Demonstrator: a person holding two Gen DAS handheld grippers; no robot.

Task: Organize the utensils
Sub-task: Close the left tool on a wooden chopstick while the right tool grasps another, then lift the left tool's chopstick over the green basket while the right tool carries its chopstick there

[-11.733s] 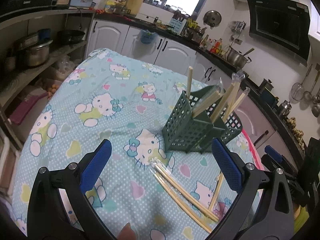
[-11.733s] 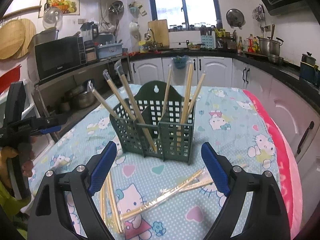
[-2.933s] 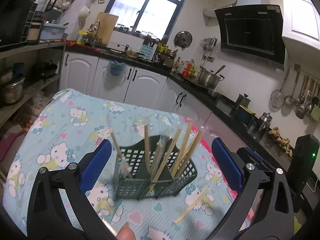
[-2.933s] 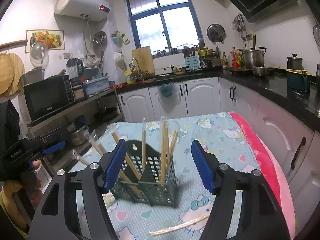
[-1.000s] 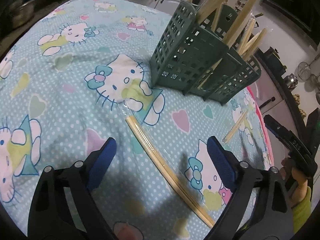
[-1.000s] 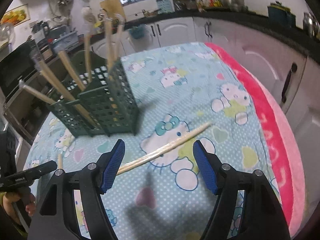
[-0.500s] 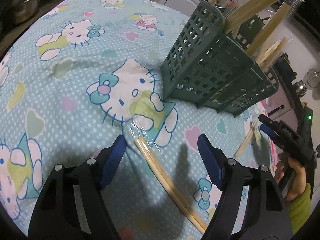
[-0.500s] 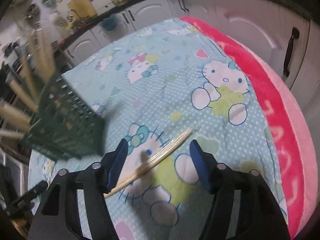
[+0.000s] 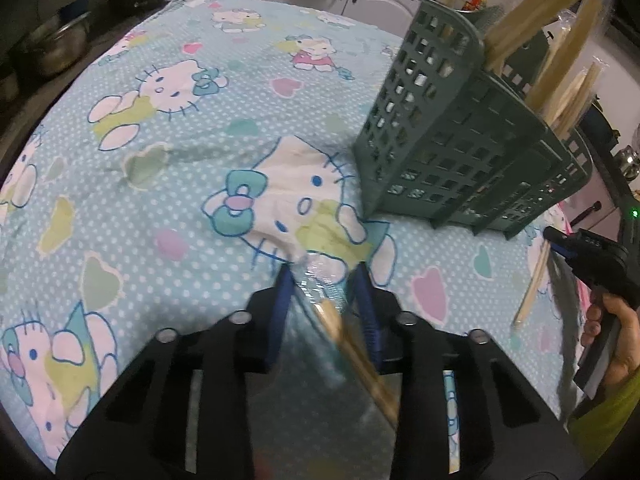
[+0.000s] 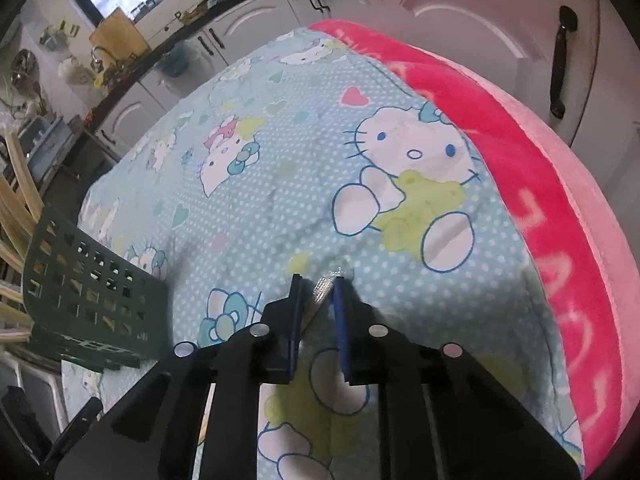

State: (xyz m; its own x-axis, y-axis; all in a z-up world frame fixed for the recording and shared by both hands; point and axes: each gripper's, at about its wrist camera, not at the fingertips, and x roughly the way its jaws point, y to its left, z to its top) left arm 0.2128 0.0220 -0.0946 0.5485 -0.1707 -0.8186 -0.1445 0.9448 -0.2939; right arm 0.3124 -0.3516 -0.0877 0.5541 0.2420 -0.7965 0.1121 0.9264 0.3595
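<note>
My left gripper (image 9: 322,278) points down at the table, its jaws closing on a plastic-wrapped pair of chopsticks (image 9: 340,328) that runs slantwise between the blue pads; the pads touch the wrapper. My right gripper (image 10: 317,282) is also closing, its pads pinching the tip of another wrapped pair (image 10: 314,312). That second pair (image 9: 536,284) shows in the left wrist view too, next to the person's hand (image 9: 612,332). The green slotted holder (image 9: 460,152) stands just beyond the left gripper with several wrapped chopsticks upright in it. In the right wrist view the holder (image 10: 92,292) sits to the left.
A light-blue cartoon-cat cloth (image 9: 160,152) covers the table. A pink blanket edge (image 10: 540,184) rims it on the right, with white cabinet doors (image 10: 460,20) close behind. A metal pot (image 9: 52,48) sits on a shelf at the far left.
Both grippers came down onto their wrapped chopsticks and their jaws narrowed from wide open to close around them. The right gripper also rolled and moved towards the chopstick tip.
</note>
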